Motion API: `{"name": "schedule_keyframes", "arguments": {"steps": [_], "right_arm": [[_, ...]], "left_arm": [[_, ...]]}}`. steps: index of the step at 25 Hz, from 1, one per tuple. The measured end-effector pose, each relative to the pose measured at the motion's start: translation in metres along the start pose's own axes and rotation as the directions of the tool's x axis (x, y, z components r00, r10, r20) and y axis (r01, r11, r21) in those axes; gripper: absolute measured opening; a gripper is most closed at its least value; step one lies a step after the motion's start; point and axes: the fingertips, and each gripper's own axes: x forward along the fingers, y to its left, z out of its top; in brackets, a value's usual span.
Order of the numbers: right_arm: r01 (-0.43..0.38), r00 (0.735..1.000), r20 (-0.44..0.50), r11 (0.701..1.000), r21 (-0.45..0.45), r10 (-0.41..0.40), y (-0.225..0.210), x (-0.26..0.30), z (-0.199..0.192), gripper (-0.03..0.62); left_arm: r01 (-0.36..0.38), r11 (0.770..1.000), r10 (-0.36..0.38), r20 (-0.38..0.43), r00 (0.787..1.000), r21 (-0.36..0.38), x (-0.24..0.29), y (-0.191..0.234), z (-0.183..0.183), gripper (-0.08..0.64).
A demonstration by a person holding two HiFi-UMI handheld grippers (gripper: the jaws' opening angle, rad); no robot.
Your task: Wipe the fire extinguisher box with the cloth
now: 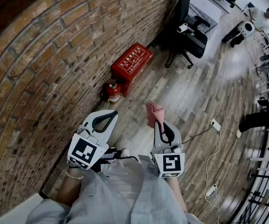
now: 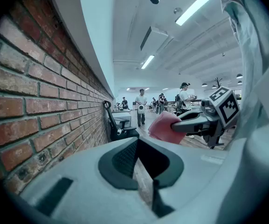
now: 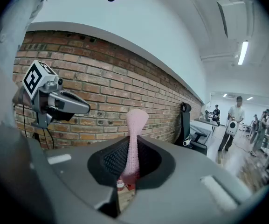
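The red fire extinguisher box (image 1: 132, 62) stands on the wooden floor against the brick wall, with a small red extinguisher (image 1: 113, 91) beside its near end. My right gripper (image 1: 158, 123) is shut on a pink cloth (image 1: 154, 113), which sticks up out of the jaws (image 3: 133, 139). The box lies well ahead of that gripper, apart from it. To the left, my left gripper (image 1: 110, 115) is level with it, shut and holding nothing. From the left gripper view the cloth (image 2: 164, 126) shows in the right gripper (image 2: 183, 125).
The brick wall (image 1: 36, 64) runs along the left. A black office chair (image 1: 188, 36) stands just beyond the box. A white power strip (image 1: 215, 124) and cables lie on the floor at the right. Several people stand further off (image 1: 246, 29).
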Motion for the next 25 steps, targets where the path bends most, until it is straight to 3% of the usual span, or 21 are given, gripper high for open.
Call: {"name": "schedule_keyframes", "arguments": {"steps": [25], "right_arm": [[-0.040,0.999,0.009,0.999,0.018,0.040,-0.012,0.000,-0.007,0.028]], "left_arm": [[-0.034,0.999,0.034,-0.002,0.999,0.001,0.009,-0.009,0.004,-0.003]]}}
